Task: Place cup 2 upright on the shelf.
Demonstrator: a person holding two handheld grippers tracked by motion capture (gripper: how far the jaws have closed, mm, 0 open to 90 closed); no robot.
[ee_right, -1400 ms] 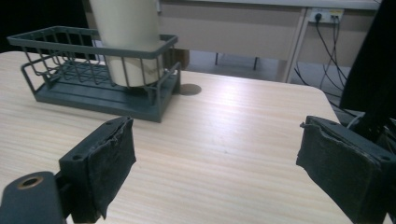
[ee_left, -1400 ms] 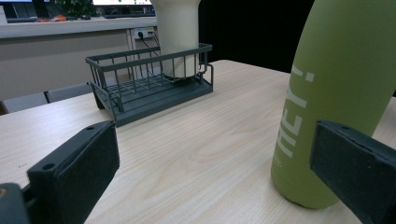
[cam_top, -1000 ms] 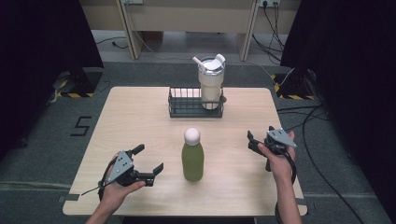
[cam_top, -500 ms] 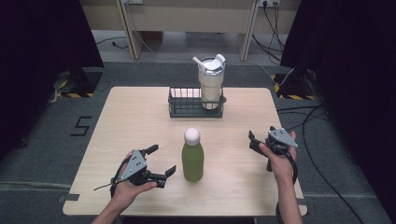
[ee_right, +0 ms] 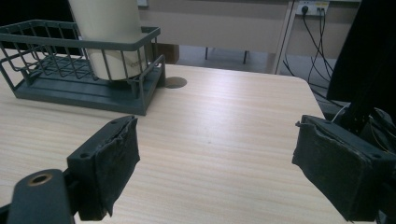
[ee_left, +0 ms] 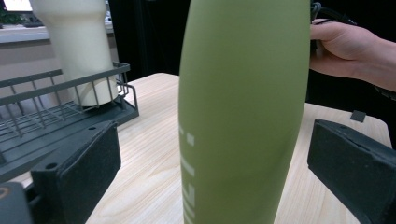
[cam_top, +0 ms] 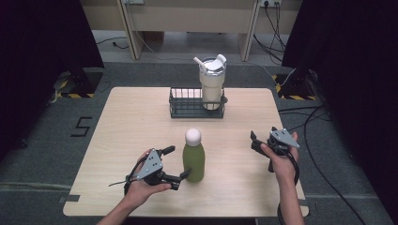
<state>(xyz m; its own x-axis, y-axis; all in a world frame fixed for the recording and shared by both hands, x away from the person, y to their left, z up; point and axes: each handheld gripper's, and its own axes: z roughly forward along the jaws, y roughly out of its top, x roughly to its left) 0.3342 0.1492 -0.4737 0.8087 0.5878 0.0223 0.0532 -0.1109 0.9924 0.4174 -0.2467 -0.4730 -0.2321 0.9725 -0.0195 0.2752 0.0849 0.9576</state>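
A green bottle (cam_top: 194,159) with a white round cap (cam_top: 193,136) stands upright near the front middle of the wooden table (cam_top: 136,126). My left gripper (cam_top: 177,162) reaches in from the bottle's left, one jaw on each side of its lower body. In the left gripper view the bottle (ee_left: 243,107) rises between the jaws with a gap on both sides. Those jaws have just been closing a little, and the pads do not press on the bottle. My right gripper (cam_top: 256,143) is held at the table's right side, open, with bare wood between its jaws (ee_right: 217,168).
A dark wire basket (cam_top: 185,111) sits at the back middle, holding a cream tumbler (cam_top: 212,82) with a flip lid at its right end. Both also appear in the right gripper view, the basket (ee_right: 84,88) ahead to the left. Cables lie on the floor to the right.
My left gripper has slid right across the table front until its jaws straddle the green bottle. The right gripper and the bottle have stayed where they were.
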